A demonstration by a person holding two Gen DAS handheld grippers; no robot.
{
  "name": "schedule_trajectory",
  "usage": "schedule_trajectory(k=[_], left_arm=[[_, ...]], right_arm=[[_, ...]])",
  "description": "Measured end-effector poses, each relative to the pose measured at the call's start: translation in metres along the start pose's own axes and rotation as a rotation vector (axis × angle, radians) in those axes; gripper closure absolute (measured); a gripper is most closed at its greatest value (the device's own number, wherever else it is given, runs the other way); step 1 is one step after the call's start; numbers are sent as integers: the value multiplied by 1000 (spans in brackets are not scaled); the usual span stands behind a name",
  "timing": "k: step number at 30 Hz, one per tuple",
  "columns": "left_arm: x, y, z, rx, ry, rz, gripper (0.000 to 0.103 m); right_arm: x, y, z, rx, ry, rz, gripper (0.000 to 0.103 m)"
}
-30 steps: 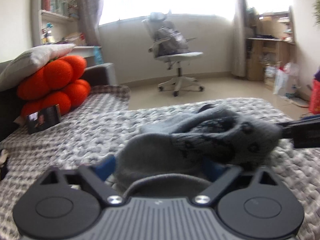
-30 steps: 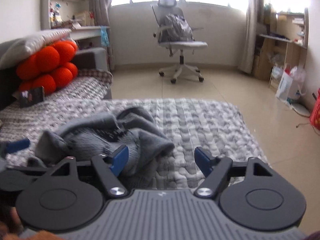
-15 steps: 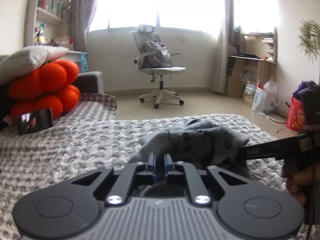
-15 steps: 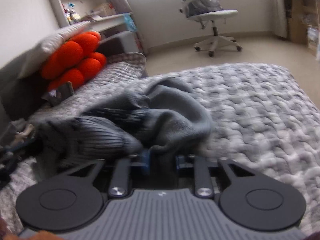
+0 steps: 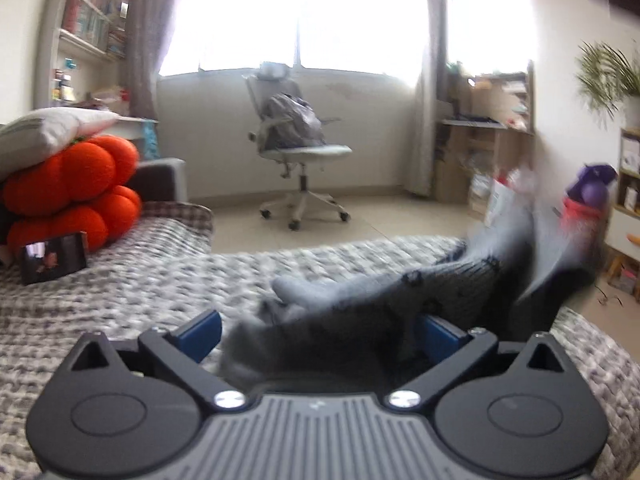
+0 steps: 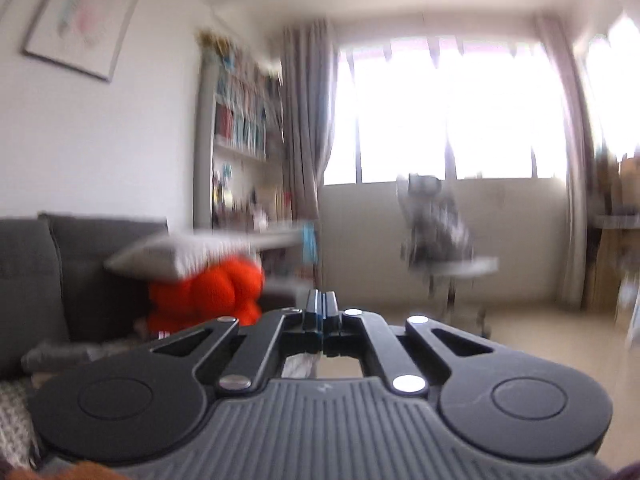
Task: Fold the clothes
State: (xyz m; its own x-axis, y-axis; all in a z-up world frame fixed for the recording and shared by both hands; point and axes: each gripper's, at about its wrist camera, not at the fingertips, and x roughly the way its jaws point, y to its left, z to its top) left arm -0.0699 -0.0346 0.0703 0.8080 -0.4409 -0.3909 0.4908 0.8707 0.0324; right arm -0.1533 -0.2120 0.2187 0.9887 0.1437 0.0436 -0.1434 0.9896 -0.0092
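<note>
A grey knitted garment [image 5: 380,300] with a dark pattern lies on the woven grey bed cover [image 5: 140,288]. Its right end is drawn up off the cover, blurred, at the right of the left wrist view. My left gripper [image 5: 320,332] is low over the cover and its jaws are opening. The near end of the garment lies loose between the blue pads [image 5: 200,332]. My right gripper [image 6: 320,316] is raised and level, fingers pressed together. The cloth it pinches is hidden below them in its own view.
Orange round cushions [image 5: 72,196] under a white pillow [image 5: 48,132] and a small dark box [image 5: 54,258] sit at the bed's left. A grey sofa [image 6: 60,264] backs them. An office chair [image 5: 296,148] stands by the window, with shelves and bags at the right.
The left jaws shut on the garment, then sprang wide and let it go. The right jaws closed on the garment's edge and rose sharply, turning level and dragging the cloth up to the right.
</note>
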Motion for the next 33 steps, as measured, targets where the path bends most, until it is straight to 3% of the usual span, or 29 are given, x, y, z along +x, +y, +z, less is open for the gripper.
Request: schedule_trajectory(k=[2,3,4,6,8,9,10,12,17,19,20,21,22,29,33], left_arm=[[11,-10,-4,43,40,-8,1],[17,-13,-5,57,60,-4,1],[23,-13,-5,53,78,2,1],[33,-10,-6,20,106,5,2],[39,-5,-7,-21,110,0,2],[43,-3,-8,-28,112,-2,3],[45,-3,-9,-25,117,-3,6],[48,-5,-13,-18,129,-8,19],[46,-1,-13,-40,138,-57,57],[40,2,-12,-67,140,-75,82],[36,6,-10,-89,139,-86,84],[32,11,-8,-120,135,-99,86],[26,15,-6,-145,132,-107,87],[-36,67,8,-285,84,-96,90],[-78,98,4,-320,95,-98,90]], right_arm=[[2,-4,3,-25,39,-13,103],[8,-8,-3,-16,71,-31,97],[19,-15,-17,4,133,-44,87],[39,-30,-52,54,258,-60,84],[51,-43,-89,120,359,-67,64],[53,-48,-106,156,399,-72,45],[57,-55,-126,193,446,-79,39],[65,-66,-160,240,529,-108,39],[52,-75,-190,350,628,-142,39],[45,-79,-193,397,631,-126,39],[42,-78,-189,398,621,-104,39],[42,-74,-184,389,615,-72,54],[38,-71,-180,376,611,-24,81],[5,-17,-128,243,506,216,86],[-27,5,-110,202,496,387,89]])
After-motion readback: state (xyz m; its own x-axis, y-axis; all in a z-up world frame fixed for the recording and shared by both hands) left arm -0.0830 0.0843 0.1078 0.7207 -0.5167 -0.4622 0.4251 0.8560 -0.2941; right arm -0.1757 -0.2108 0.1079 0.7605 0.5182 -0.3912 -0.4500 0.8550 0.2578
